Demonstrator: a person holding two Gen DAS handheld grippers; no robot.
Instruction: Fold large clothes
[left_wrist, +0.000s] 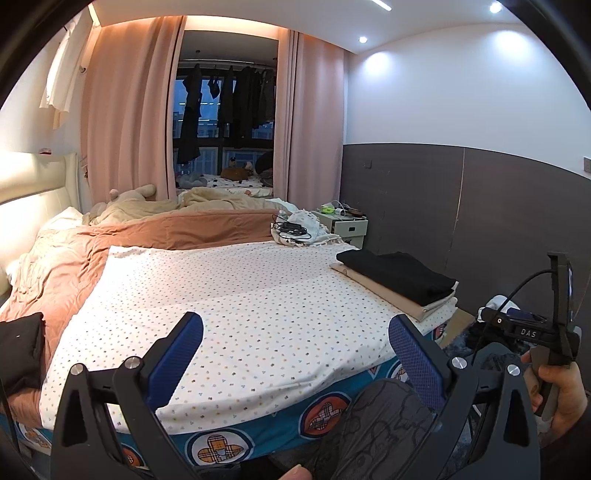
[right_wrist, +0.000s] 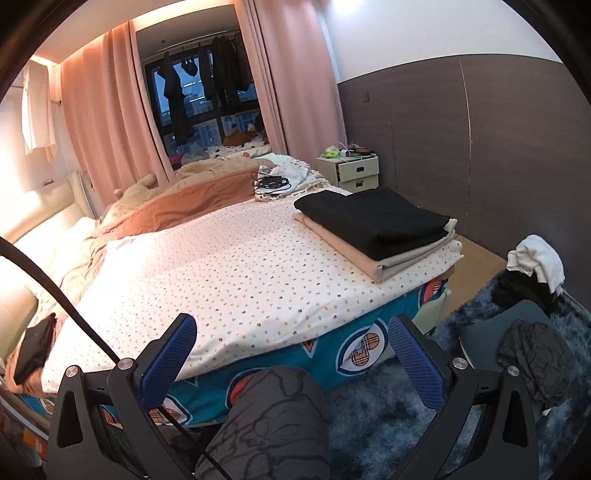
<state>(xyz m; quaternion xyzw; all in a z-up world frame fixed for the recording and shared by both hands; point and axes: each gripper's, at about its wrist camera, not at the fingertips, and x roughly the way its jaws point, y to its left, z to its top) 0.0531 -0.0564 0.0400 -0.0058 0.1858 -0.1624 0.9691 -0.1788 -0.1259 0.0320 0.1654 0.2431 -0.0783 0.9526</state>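
left gripper (left_wrist: 295, 341) low in the frame of the left wrist view, blue-padded fingers (left_wrist: 177, 358) spread wide, nothing between them but open bedsheet. right gripper (right_wrist: 291, 345) low in the frame of the right wrist view, fingers (right_wrist: 415, 362) likewise spread wide, gripping nothing. in the left wrist view, at the right edge, the right gripper's handle marked "das", held in a hand (left_wrist: 554, 387).

spotted sheet (left_wrist: 240, 295) (right_wrist: 221, 273) flat across the middle of both frames, bare over most of its surface, over a teal patterned bed cover (right_wrist: 362, 350) along the near edge. folded stack (left_wrist: 397, 282) (right_wrist: 376, 227) at the right of centre, on the sheet's right corner: black folded garment (right_wrist: 373, 218) on top, beige folded garment (right_wrist: 354, 251) under it, a pale layer showing at the stack's right end. small black item (left_wrist: 20, 347) (right_wrist: 35, 347) at the lower left, beside the sheet on the rumpled orange quilt (left_wrist: 177, 229).

unfolded clothes (right_wrist: 532, 273), white over black, heaped at the right edge of the right wrist view on a shaggy blue rug (right_wrist: 388, 417), well apart from both grippers. another dark patterned cloth (right_wrist: 535, 362) lower right, draped on a dark seat. patterned trouser leg (left_wrist: 384, 432) (right_wrist: 269, 424) at the bottom centre of each frame, between the fingers.

cable bundle (right_wrist: 271, 182) on a crumpled white cloth, upper centre. bedside drawers (right_wrist: 349, 171) beyond it. pink curtains (left_wrist: 125, 110) and dark hanging clothes at the window (left_wrist: 225, 107), upper centre.
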